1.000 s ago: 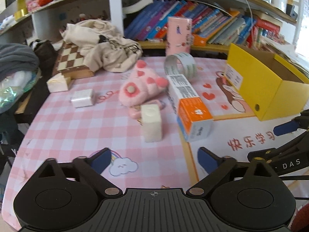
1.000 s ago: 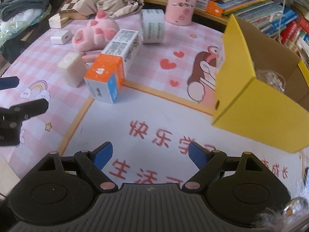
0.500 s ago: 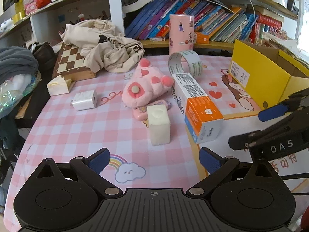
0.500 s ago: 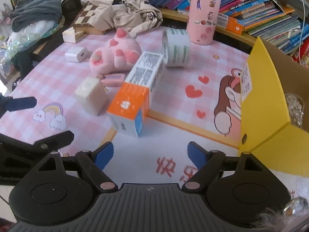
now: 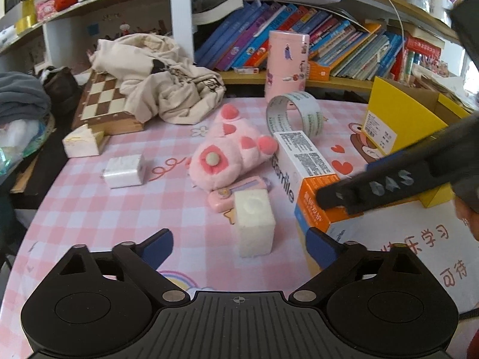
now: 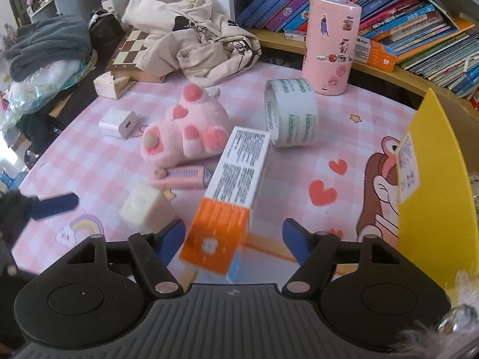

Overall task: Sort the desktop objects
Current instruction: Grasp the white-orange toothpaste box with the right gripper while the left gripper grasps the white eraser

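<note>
Pink plush paw (image 6: 182,131), tape roll (image 6: 292,112) and white cube (image 6: 146,208) crowding the orange-ended box (image 6: 227,206), lying on the mat right between the wide-apart right gripper (image 6: 233,236) fingers; left gripper (image 5: 239,246) spread too.

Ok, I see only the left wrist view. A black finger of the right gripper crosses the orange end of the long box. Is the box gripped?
Observer: No. The right wrist view shows the right gripper open. The orange end of the long box lies between its fingers, with a clear gap on that finger's side.
Operator: Is anything hidden behind the pink plush?
Observer: Yes. A small white round thing sits just behind the pink plush, on its far side. It is too small to identify.
</note>
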{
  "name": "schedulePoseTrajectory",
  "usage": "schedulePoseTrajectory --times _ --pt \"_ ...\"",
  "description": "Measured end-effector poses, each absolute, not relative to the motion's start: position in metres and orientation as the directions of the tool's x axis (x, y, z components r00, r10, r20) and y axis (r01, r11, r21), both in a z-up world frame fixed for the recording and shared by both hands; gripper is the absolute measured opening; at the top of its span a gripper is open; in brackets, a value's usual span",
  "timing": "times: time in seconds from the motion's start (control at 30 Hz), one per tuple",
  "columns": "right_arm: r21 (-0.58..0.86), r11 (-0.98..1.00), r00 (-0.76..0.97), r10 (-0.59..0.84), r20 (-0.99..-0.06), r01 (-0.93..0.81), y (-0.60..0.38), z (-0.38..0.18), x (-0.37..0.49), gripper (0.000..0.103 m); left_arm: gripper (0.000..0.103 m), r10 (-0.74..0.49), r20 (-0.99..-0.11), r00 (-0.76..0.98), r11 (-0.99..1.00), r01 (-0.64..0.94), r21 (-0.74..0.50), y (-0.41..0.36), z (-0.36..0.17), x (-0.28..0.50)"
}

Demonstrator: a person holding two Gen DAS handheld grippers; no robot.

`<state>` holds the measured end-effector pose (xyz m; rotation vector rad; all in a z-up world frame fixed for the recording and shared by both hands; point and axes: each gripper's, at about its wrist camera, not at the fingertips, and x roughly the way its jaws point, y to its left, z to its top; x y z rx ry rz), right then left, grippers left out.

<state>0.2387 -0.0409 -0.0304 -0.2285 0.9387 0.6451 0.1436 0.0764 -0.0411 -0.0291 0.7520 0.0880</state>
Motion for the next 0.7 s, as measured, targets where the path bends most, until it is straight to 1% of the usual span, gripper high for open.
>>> schedulePoseTrajectory --times 0.07,0.13,0.23,0.37,0.43,0.7 --pt "0.109 0.799 0.406 0.412 -0.816 -0.592 -0.036 -0.033 0.249 0.063 0.082 0.067 -0.689 0.722 0.996 -0.088 0.005 0.077 -0.044 0.148" --pt "0.131 0.806 0.388 0.412 -0.824 -0.578 -0.033 -0.036 0.258 0.059 0.07 0.064 -0.697 0.714 0.996 -0.087 0.003 0.078 -0.048 0.153" --pt "0.142 0.81 0.371 0.407 -0.835 -0.569 -0.028 -0.041 0.267 0.055 0.063 0.059 -0.704 0.708 0.996 -0.086 -0.002 0.079 -0.052 0.16" --pt "0.112 0.803 0.364 0.384 -0.848 -0.586 -0.016 -0.047 0.272 0.051 0.059 0.055 -0.709 0.703 0.997 -0.078 -0.001 0.078 -0.057 0.168" --pt "0.1 0.798 0.358 0.374 -0.856 -0.594 -0.011 -0.051 0.274 0.048 0.054 0.052 -0.712 0.7 0.997 -0.072 0.002 0.078 -0.06 0.173" --pt "0.05 0.793 0.357 0.33 -0.874 -0.608 0.003 -0.06 0.284 0.049 0.052 0.052 -0.728 0.684 0.998 -0.048 0.026 0.073 -0.072 0.186"
